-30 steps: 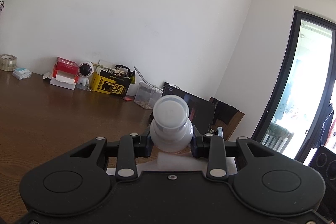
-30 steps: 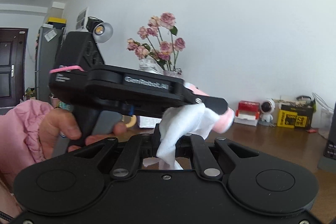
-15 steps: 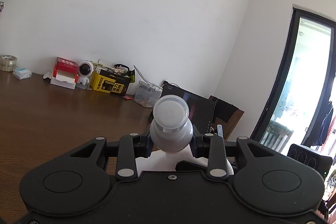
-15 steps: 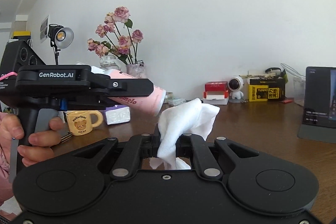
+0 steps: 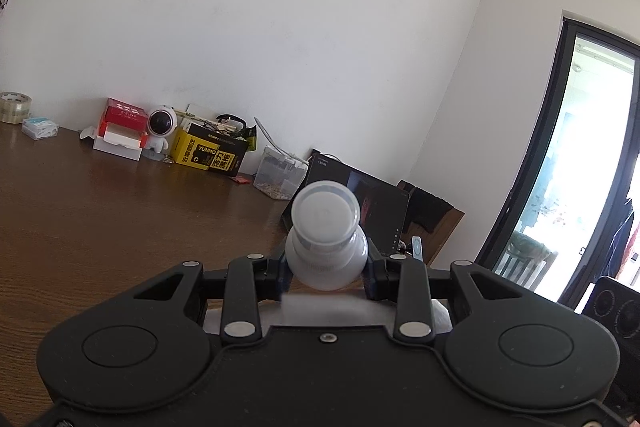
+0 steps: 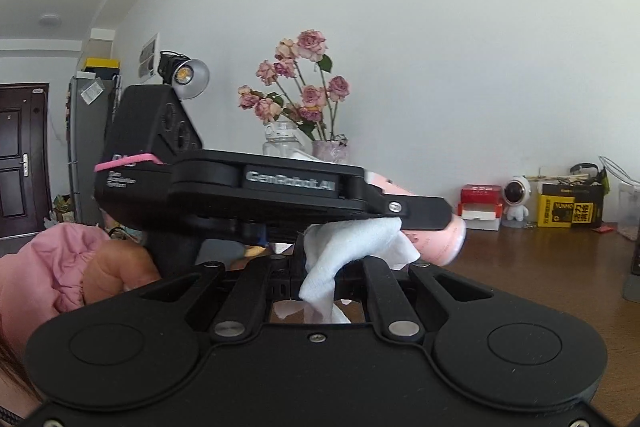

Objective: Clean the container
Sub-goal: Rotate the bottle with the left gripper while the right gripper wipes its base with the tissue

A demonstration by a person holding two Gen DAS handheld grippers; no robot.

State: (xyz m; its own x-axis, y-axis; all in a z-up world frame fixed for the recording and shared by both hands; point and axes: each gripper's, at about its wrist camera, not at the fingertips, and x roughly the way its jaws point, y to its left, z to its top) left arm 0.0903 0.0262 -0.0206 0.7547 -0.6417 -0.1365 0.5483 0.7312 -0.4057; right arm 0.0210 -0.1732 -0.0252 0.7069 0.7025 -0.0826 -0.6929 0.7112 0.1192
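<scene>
- Left gripper (image 5: 326,273): fingers closed on the bottle (image 5: 325,239), clamped at the shoulder below its white cap, which points away from the camera.
- In the right wrist view the same bottle (image 6: 438,241) shows as a pink body held roughly horizontal above the wooden table (image 6: 540,267), sticking out right of the left gripper's black housing.
- Right gripper (image 6: 316,275): fingers pinched on a white cloth (image 6: 352,247); the bunched upper part of the cloth touches the underside of the left gripper's finger and the pink bottle body.
- A hand (image 6: 116,267) with a pink sleeve (image 6: 48,267) grips the left gripper's handle, left in the right wrist view.
- Far side of the table along the wall: vase of pink roses (image 6: 300,99), red box (image 6: 480,201), astronaut figurine (image 6: 516,195), yellow-black box (image 6: 568,209).
- Left wrist view: tablet (image 5: 380,207) propped behind the bottle; clear plastic box (image 5: 280,177) just left of it.
</scene>
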